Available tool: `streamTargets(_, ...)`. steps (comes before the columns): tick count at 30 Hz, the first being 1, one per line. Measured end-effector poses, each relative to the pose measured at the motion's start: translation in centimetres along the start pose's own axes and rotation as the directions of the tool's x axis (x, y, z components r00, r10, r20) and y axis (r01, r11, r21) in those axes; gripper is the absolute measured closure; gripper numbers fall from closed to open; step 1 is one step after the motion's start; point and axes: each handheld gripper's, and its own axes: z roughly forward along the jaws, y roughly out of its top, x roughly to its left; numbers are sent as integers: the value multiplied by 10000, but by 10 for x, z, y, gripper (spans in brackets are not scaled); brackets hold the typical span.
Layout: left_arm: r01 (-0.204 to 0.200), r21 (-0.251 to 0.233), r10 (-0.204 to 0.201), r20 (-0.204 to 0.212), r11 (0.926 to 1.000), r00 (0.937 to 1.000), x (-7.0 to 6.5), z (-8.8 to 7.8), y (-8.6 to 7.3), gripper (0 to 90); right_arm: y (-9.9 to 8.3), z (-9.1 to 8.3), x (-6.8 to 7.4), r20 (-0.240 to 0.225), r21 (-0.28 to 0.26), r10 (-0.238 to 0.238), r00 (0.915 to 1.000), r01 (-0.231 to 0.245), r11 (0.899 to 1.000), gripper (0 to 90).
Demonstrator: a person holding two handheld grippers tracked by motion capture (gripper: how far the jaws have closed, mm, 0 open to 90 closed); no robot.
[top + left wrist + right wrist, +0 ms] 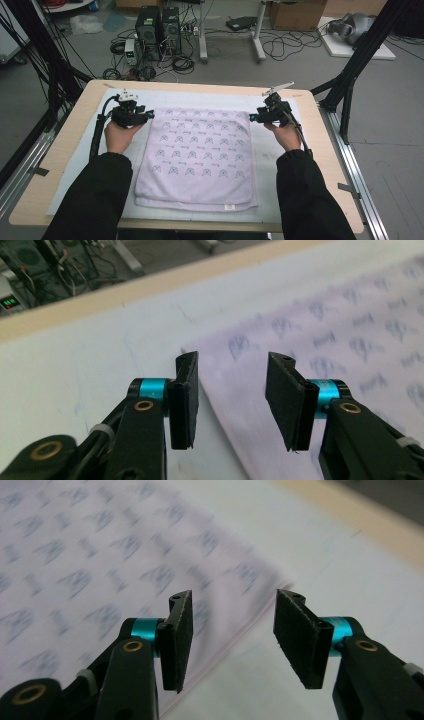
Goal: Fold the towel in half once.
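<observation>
**Folding towel: both far corners lie loose between open jaws**

Lying flat in the middle of the worktop (65, 165), the towel (197, 160) is a pale lilac rectangle with a small repeated print, doubled over so that two layers show along its near edge, where a little white label sits. It rests on a white sheet (280, 200) that covers most of the worktop, its far edge running parallel to the worktop's far edge and its near edge close to the near one.

At the towel's far left corner hangs the left gripper (148, 116), jaws apart, with nothing between them; in the left gripper view that corner lies on the sheet below and beyond the gap. The right gripper (252, 118) mirrors it at the far right corner, jaws likewise apart and empty, the cloth edge passing under the gap in the right gripper view. Neither pair touches the fabric as far as I can tell.

The likely trouble from here is a grip on one layer only: the pads stand above a doubled edge, and closing too high would lift the top ply and leave the lower one behind. Closing too deep could pinch the white sheet along with the cloth. If one side catches and the other misses, the towel would skew across the worktop.
</observation>
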Motion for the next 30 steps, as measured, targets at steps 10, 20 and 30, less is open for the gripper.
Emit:
streamTargets(10, -1020, -534, 1074, 1102, 9934, 9881, -33, -54, -41, 518, -51, -32, 54, -892, -1032, -733, 9933, 640, 9926, 455)
streamTargets(20, -1351, -946, 1506, 1832, 9863, 9715, -72, -103, -77, 478, -98, -58, 100, -1558, -1487, -1092, 9817, 860, 9851, 343)
streamTargets(30, -1906, -628, 2004, 2577, 9797, 9452, -89, -106, -100, 551, -133, -40, 130, -1843, -1145, -2016, 9620, 1827, 9765, 552)
